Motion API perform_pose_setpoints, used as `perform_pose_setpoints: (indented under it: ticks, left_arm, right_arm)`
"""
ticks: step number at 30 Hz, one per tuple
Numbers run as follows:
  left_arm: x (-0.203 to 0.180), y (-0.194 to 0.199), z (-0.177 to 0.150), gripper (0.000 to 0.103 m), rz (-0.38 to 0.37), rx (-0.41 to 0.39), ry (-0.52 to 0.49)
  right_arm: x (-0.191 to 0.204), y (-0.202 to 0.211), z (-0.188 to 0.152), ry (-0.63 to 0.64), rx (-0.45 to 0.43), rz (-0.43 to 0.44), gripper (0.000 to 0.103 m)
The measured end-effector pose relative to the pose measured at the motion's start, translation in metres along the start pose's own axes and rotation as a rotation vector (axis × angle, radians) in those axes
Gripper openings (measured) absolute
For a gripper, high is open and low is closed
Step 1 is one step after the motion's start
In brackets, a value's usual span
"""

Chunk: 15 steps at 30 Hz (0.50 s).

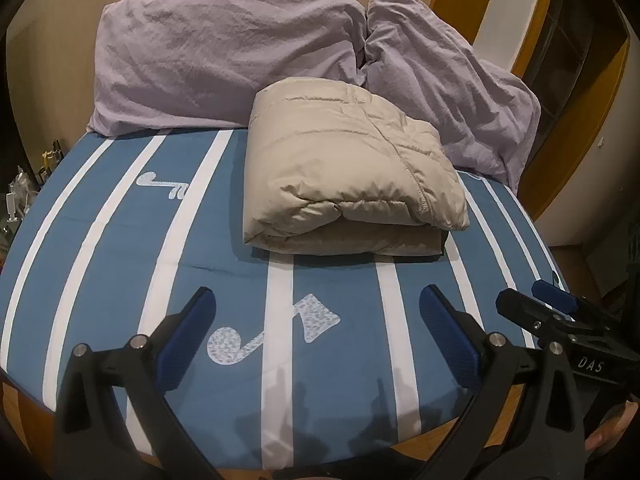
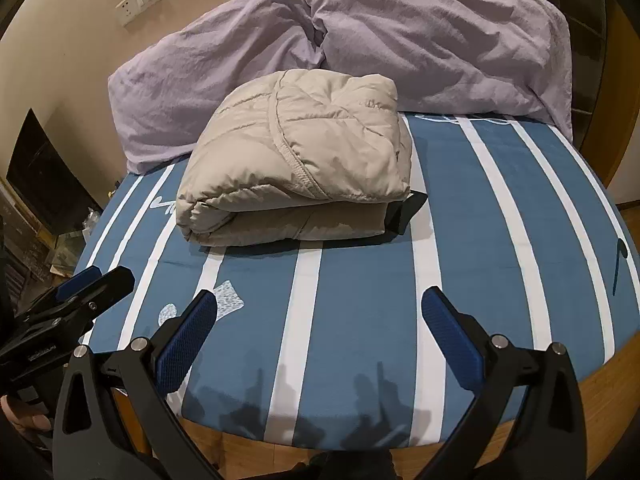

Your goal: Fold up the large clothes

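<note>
A beige puffer jacket (image 1: pixel 348 176) (image 2: pixel 300 160) lies folded into a thick bundle on the blue and white striped bed sheet (image 1: pixel 120 248) (image 2: pixel 500 220), close to the pillows. A black part (image 2: pixel 404 212) sticks out under its right end. My left gripper (image 1: pixel 318 308) (image 2: pixel 112 274) hovers open over the bed's near edge, well short of the jacket, with nothing between its blue pads. My right gripper (image 2: pixel 320 312) (image 1: pixel 520 294) is open too, empty, beside the left one and just as far from the jacket.
Two lilac pillows (image 1: pixel 224 60) (image 2: pixel 440 40) lean on the wall behind the jacket. The wooden bed frame (image 2: pixel 600 392) shows at the near edge. A wall socket (image 2: pixel 138 2), a dark cabinet (image 2: pixel 44 176) and small clutter (image 1: pixel 20 192) lie left of the bed.
</note>
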<state>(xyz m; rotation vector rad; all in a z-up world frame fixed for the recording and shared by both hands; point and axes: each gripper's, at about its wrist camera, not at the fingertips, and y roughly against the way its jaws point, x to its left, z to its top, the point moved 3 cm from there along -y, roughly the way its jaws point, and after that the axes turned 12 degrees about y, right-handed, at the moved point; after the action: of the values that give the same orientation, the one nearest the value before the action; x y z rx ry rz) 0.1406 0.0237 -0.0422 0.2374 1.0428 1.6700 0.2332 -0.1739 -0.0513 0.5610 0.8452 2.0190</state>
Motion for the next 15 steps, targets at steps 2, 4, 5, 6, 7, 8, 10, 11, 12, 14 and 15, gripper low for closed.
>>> perform_pose_setpoints:
  ticks: [2,4,5,6,7,8,10,11,12,14,15]
  left_arm:
    - [0.0004,-0.0011,-0.0001,0.101,0.0,0.004,0.002]
    - [0.0005,-0.0022,-0.0001,0.101,0.001,0.008,0.001]
    - [0.0005,-0.0023,-0.0002,0.101,0.002,0.009,0.002]
    - [0.0004,-0.0027,0.0,0.101,0.002,0.01,0.001]
    - [0.0002,-0.0031,0.0001,0.101,0.002,0.01,0.001]
    - [0.0,-0.0032,0.0001,0.101,0.002,0.01,0.001]
    - [-0.0003,-0.0036,0.0,0.101,0.002,0.011,0.0]
    - [-0.0004,-0.0043,0.0001,0.101,0.003,0.013,0.0]
    - [-0.0011,-0.0048,-0.0003,0.101,0.003,0.015,0.0]
    - [-0.0018,-0.006,-0.0009,0.101,0.003,0.018,0.0]
    - [-0.002,-0.0063,-0.0011,0.101,0.003,0.018,0.0]
  right_arm:
    - [-0.0005,-0.0017,0.0002,-0.002,0.005,0.003,0.102]
    - [-0.0004,-0.0026,0.0001,-0.003,0.006,0.005,0.102]
    - [-0.0003,-0.0028,0.0001,-0.004,0.007,0.005,0.102]
    - [-0.0005,-0.0026,0.0,-0.003,0.006,0.005,0.102]
    - [-0.0006,-0.0026,0.0,-0.003,0.006,0.005,0.102]
    - [-0.0007,-0.0026,0.0001,-0.003,0.006,0.005,0.102]
    - [-0.0004,-0.0039,0.0,-0.005,0.008,0.005,0.102]
    - [-0.0003,-0.0048,-0.0008,-0.007,0.009,0.005,0.102]
    - [-0.0007,-0.0055,-0.0011,-0.008,0.011,0.005,0.102]
    - [-0.0011,-0.0069,-0.0016,-0.011,0.013,0.006,0.102]
    - [-0.0016,-0.007,-0.0017,-0.013,0.013,0.006,0.102]
